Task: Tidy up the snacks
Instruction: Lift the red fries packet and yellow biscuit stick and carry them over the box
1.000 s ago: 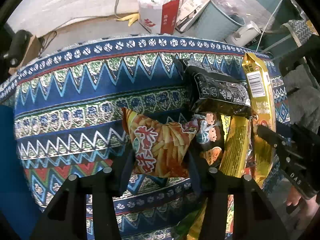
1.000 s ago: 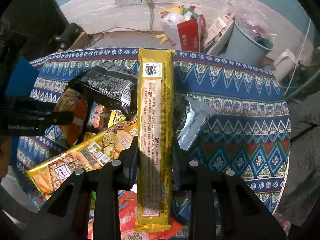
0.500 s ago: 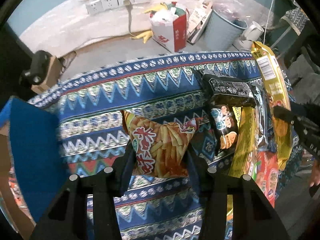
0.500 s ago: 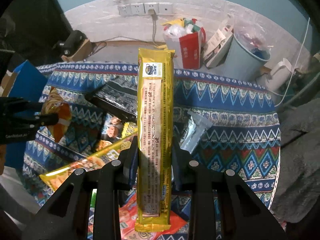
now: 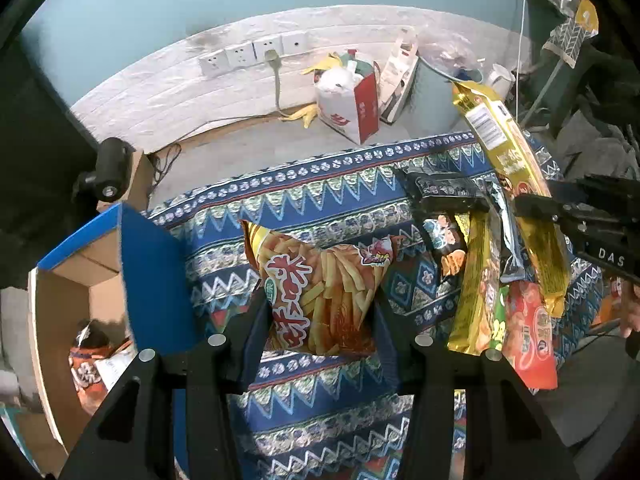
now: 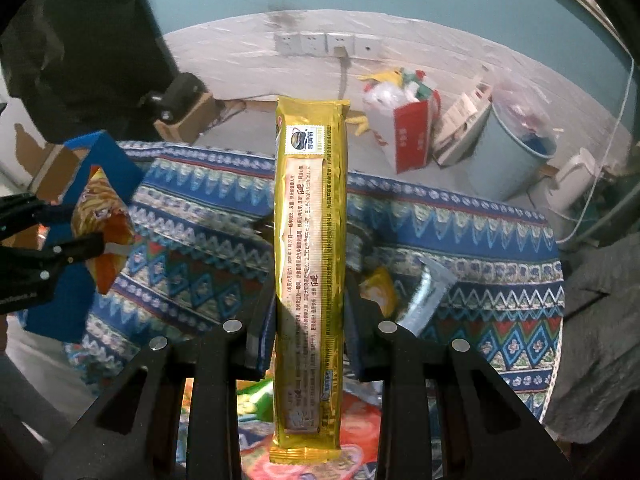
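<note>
Jaws of the left gripper [image 5: 322,320] are clamped on the lower half of a fries bag [image 5: 320,292], which hangs clear above the patterned surface [image 5: 304,196]. Jaws of the right gripper [image 6: 310,320] pinch a long gold packet [image 6: 310,264] near its lower third, so most of its length stands above the grip.

An open cardboard box [image 5: 76,280] with blue flaps sits just off the surface edge on the left, a snack already inside. The likely step is carrying both packs there. The puffy bag should go over the blue flap, not into it, and drop low. Turning the top-heavy gold packet flat would help it fit. More snacks [image 5: 480,300] wait in a pile.
</note>
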`<action>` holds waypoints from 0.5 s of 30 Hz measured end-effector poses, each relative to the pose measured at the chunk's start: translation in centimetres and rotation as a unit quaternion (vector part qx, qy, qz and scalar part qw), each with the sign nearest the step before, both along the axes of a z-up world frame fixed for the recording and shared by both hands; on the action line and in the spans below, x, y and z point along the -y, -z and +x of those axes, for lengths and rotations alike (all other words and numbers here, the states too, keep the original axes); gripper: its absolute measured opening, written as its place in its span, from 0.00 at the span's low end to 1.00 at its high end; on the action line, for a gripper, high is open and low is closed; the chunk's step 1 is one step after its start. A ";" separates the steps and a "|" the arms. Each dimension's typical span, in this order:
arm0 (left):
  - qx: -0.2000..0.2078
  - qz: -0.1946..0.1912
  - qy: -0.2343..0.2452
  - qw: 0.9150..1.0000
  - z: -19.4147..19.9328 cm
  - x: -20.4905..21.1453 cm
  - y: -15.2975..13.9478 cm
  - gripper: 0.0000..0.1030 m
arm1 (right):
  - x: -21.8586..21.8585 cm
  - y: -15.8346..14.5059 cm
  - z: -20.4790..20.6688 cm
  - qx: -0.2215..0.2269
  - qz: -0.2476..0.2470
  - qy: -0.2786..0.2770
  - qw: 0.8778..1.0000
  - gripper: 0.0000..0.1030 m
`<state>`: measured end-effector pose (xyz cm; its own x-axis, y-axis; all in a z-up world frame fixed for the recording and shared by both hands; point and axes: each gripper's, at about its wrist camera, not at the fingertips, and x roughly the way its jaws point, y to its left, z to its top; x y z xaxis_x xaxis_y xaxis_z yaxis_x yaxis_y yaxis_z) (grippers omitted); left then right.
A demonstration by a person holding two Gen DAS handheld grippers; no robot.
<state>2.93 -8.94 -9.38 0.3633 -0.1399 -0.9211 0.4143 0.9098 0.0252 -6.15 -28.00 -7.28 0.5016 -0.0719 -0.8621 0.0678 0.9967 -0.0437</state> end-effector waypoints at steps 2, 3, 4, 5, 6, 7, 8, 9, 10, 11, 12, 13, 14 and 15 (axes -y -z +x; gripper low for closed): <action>0.005 0.001 0.000 1.000 -0.4 -0.6 -0.3 0.48 | -0.9 -0.5 0.2 0.004 0.002 -0.008 1.000 0.27; 0.009 0.002 0.000 1.000 -0.6 -0.9 -0.5 0.48 | -1.4 -0.6 0.2 0.007 0.000 -0.011 1.000 0.27; 0.015 0.006 0.001 1.000 -0.8 -1.2 -0.7 0.48 | -1.8 -0.8 0.2 0.011 -0.002 -0.013 1.000 0.27; 0.024 0.010 0.001 1.000 -1.1 -1.6 -0.9 0.48 | -2.3 -0.9 0.3 0.012 -0.002 -0.016 1.000 0.27; 0.030 0.013 0.000 0.999 -1.2 -1.9 -1.1 0.48 | -2.7 -1.0 0.4 0.013 -0.001 -0.019 1.000 0.27; 0.034 0.014 -0.001 0.999 -1.4 -2.3 -1.3 0.48 | -3.2 -1.2 0.5 0.014 0.000 -0.022 1.000 0.27; 0.037 0.013 -0.003 0.999 -1.5 -2.7 -1.5 0.48 | -3.7 -1.3 0.7 0.014 0.000 -0.026 1.000 0.27; 0.039 0.012 -0.005 0.999 -1.4 -3.0 -1.6 0.48 | -4.0 -1.4 0.7 0.014 0.001 -0.029 0.999 0.27; 0.042 0.011 -0.007 0.999 -1.5 -3.4 -1.8 0.48 | -4.4 -1.5 0.8 0.014 0.003 -0.032 0.999 0.27; 0.046 0.012 -0.009 0.999 -1.6 -3.7 -2.0 0.48 | -4.9 -1.5 1.0 0.015 0.005 -0.035 0.999 0.27; 0.051 0.013 -0.012 0.999 -1.6 -4.1 -2.3 0.48 | -5.5 -1.7 1.2 0.016 0.008 -0.040 0.999 0.27; 0.055 0.014 -0.014 0.998 -1.7 -4.5 -2.6 0.48 | -5.8 -1.7 1.3 0.017 0.009 -0.043 0.999 0.27; 0.057 0.013 -0.015 0.998 -1.8 -4.9 -2.7 0.48 | -6.3 -1.7 1.5 0.018 0.009 -0.046 0.999 0.27; 0.058 0.011 -0.017 0.998 -1.9 -5.3 -3.0 0.48 | -6.8 -1.7 1.7 0.018 0.008 -0.050 0.999 0.27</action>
